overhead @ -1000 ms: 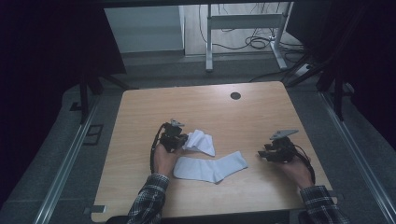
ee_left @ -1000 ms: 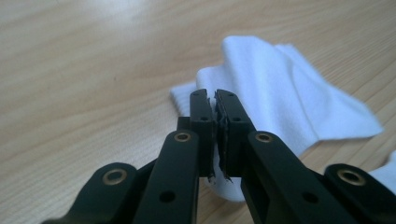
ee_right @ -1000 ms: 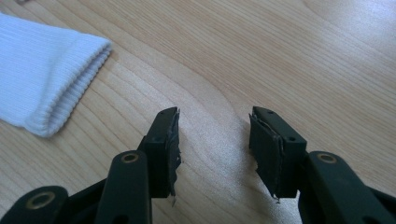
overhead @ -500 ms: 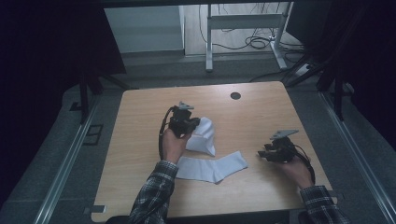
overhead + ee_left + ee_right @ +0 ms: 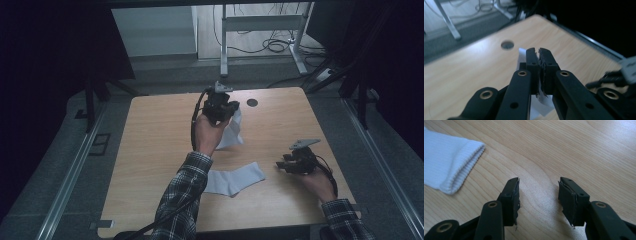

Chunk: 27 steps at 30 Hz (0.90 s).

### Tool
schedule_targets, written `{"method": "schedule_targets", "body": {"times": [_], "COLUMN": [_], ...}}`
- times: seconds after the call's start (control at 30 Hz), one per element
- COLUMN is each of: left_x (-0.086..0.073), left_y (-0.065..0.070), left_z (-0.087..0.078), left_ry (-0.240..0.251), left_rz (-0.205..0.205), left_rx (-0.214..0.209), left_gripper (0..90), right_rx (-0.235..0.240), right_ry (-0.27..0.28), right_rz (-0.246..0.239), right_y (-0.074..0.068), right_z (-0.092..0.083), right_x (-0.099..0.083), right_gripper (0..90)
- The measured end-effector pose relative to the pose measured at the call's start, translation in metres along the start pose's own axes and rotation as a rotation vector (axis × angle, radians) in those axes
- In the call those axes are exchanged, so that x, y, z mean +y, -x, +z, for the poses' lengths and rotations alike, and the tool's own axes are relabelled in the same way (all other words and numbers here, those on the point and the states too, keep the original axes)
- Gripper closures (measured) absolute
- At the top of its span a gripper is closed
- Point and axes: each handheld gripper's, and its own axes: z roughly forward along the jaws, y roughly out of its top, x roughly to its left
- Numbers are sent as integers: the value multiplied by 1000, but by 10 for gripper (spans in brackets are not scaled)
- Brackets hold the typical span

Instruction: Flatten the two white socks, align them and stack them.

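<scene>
**Left Fingers Clamped on One Sock, Second Sock Flat on the Surface**

Left gripper (image 5: 223, 107): raised above the middle of the wooden surface (image 5: 150, 150), toward the far side, near the round cable hole (image 5: 252, 102). Fingers (image 5: 532, 65) pressed together on the white fabric of the held sock (image 5: 232, 131). In the left gripper view, a thin edge of that fabric pinched between the two pads, with more of it visible below and behind them. In the high view, sock hanging downward from the fingers, lower end close to the surface; contact with the surface cannot be told.

Right gripper (image 5: 286, 166): low over the near right part of the surface, in the person's right hand (image 5: 320, 182). Fingers (image 5: 510, 195) apart, with bare wood grain between them and nothing gripped. Pointed toward the second sock.

Second sock (image 5: 232, 181): lying flat on the surface, near the front edge, between the two forearms. Ribbed cuff (image 5: 461, 170) turned toward the right gripper, just beside its fingers but apart from them, as seen in the right gripper view.

Held sock and second sock: apart, the held one farther from the person.

Sleeves: plaid, entering from the near edge of the high view. Cable (image 5: 194, 122) trailing from the left gripper down along the left forearm.
</scene>
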Motion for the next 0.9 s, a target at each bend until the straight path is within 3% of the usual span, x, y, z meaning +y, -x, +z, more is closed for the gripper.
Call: {"method": "schedule_targets", "body": {"times": [0.07, 0.1, 0.13, 0.23, 0.37, 0.4, 0.43, 0.53, 0.63, 0.67, 0.7, 0.9], "left_x": [6, 18, 21, 15, -16, -16, -35, -63, -87, -87, -101, -135], "left_y": [2, 4, 4, -1, -21, -21, -33, -50, -65, -65, -74, -91], "left_z": [-5, -20, -26, -30, -16, -16, -8, -1, 1, 1, 0, -5], "left_ry": [16, 54, 59, 38, -13, -13, -44, -83, -113, -113, -126, -179], "left_rz": [6, 18, 28, 37, -29, -29, -61, -104, -142, -142, -165, -193], "left_rx": [2, 9, 21, 58, 77, 77, 88, 111, 138, 138, 153, 195], "left_gripper": [869, 869, 869, 869, 869, 869, 869, 869, 868, 868, 868, 864], "right_rx": [0, -3, -5, -5, -5, -6, -6, -5, -4, -5, -5, -7], "right_ry": [0, 1, 4, 1, -1, -1, -1, 1, 3, 3, 3, 4], "right_rz": [0, 3, -4, -2, -7, -4, -2, -1, -2, -2, -3, -8], "right_y": [0, -1, 0, -1, -1, -2, -2, -1, -1, -1, -1, -2], "right_z": [0, 0, 1, 1, 1, 1, 1, 1, 1, 1, 1, 1], "right_x": [0, 0, 0, 0, 0, 0, 1, 0, 0, 0, 0, 1], "right_gripper": [506, 505, 505, 503, 499, 499, 499, 499, 499, 499, 497, 491]}}
